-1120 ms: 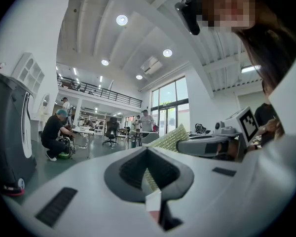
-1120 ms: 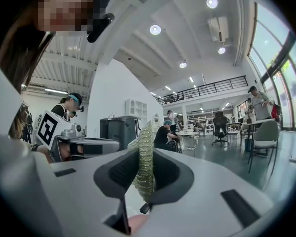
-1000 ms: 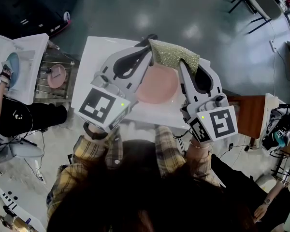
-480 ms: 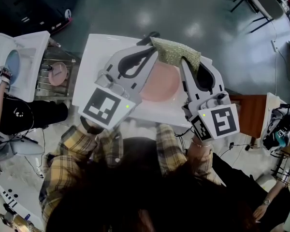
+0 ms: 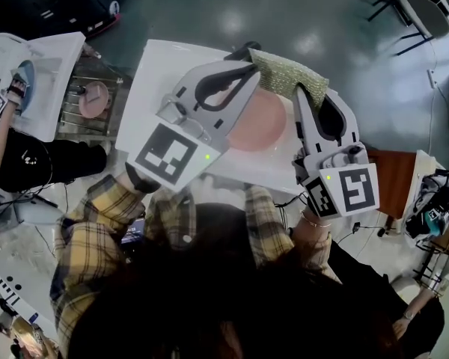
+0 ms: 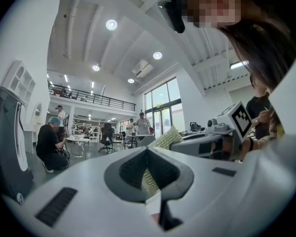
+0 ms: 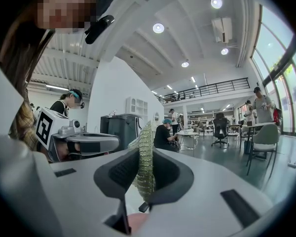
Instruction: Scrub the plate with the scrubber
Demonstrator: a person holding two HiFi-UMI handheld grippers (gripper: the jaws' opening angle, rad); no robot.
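Gold-green mesh, the scrubber (image 5: 288,73) is pinched edge-on in the right gripper (image 5: 305,90), whose jaws are clamped narrow on it. It juts out past the far rim of the pink plate (image 5: 258,126), which lies on the white table (image 5: 157,73), between and below the two grippers. The left gripper (image 5: 247,51) has its jaws pressed together, with its tip right at the scrubber's left corner — whether it nips that corner or only touches it, I cannot tell.

Nothing appears to hold the plate, and I judge that the main risk. Once the mesh drags across it, the plate may skate or spin on the smooth tabletop, perhaps toward the edge. With its jaws together, the left gripper could only press down on the rim, not clasp it.

The scrubber looks limp and is gripped by a thin strip — rubbing could fold it over or tug it free, leaving bare jaw tips to scrape the plate.

The two grippers also sit close at their tips, so a wide stroke could knock one against the other.
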